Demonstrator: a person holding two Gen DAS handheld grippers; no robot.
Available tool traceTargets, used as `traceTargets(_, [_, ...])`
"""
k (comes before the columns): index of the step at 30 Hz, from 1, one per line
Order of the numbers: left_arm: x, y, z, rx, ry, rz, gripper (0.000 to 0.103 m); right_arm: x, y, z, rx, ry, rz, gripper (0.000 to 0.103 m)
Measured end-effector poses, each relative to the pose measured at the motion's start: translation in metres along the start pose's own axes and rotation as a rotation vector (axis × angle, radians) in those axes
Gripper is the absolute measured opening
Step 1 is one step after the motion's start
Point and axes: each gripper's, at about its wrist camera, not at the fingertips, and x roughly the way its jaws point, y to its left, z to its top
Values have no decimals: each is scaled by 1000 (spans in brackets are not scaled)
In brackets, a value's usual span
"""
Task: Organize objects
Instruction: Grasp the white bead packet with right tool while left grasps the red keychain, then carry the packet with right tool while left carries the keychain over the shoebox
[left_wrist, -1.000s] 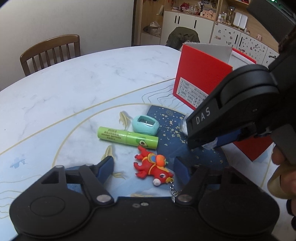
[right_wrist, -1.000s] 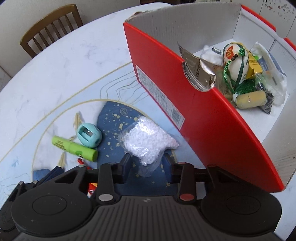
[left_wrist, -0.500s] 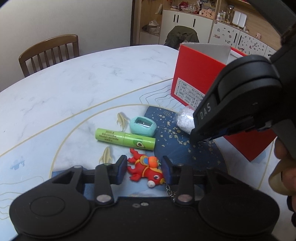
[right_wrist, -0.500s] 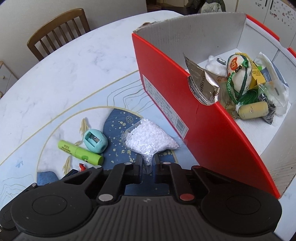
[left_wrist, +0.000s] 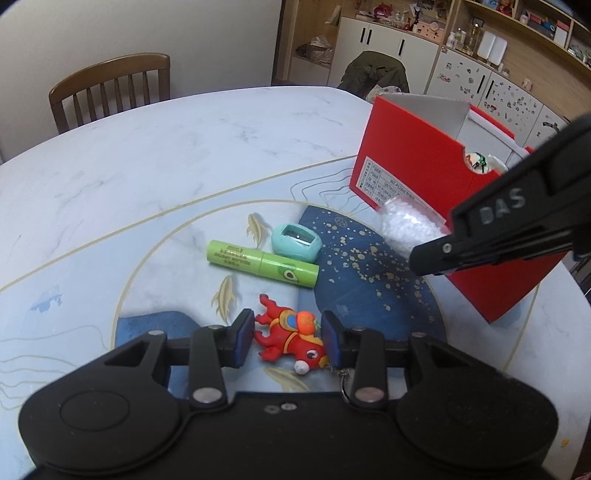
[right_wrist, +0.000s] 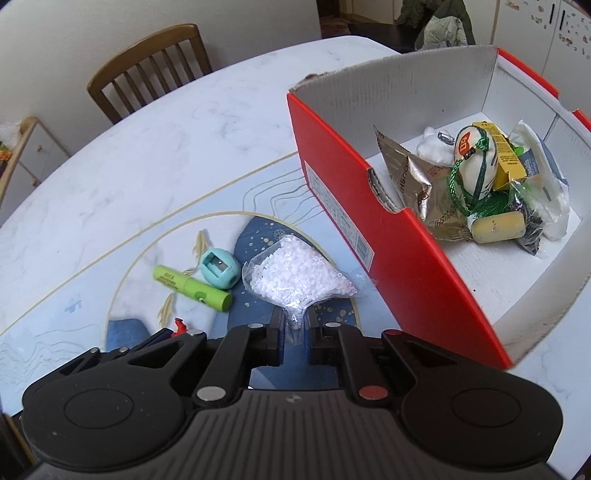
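Observation:
A red horse keychain (left_wrist: 295, 341) sits between the blue pads of my left gripper (left_wrist: 287, 328), which is shut on it just above the table. My right gripper (right_wrist: 294, 321) is shut on the neck of a clear bag of white beads (right_wrist: 295, 273). The bag hangs in the air beside the red box (right_wrist: 406, 251). The left wrist view shows that same bag (left_wrist: 406, 225) in front of the box's label. A green tube (left_wrist: 262, 263) and a teal sharpener (left_wrist: 295, 242) lie on the table ahead of the horse.
The red box (left_wrist: 406, 173) stands open at the right and holds several small items, among them a foil packet (right_wrist: 413, 177) and a green-corded egg (right_wrist: 476, 158). A wooden chair (left_wrist: 110, 88) stands past the far edge of the marble table (left_wrist: 147, 166).
My left gripper's jaws closed in from wide open onto the horse keychain. My right gripper clamped the bead bag's neck and raised it, bringing more of the box's inside into view.

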Motion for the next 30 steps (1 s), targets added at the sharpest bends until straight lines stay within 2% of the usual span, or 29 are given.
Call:
traceTargets(10, [-35,-2,15,-92,-27,-37,37,-51,-5,-1,-61,-38,82,9])
traceTargets(18, [-63,-15,39,-89,-55,-37,37,-79,-17,2,-147,-47,109,9])
traceTargets(30, [-82,-49,80,-98,-82,-39,37,-101,-70,24,-192,-82,158,9])
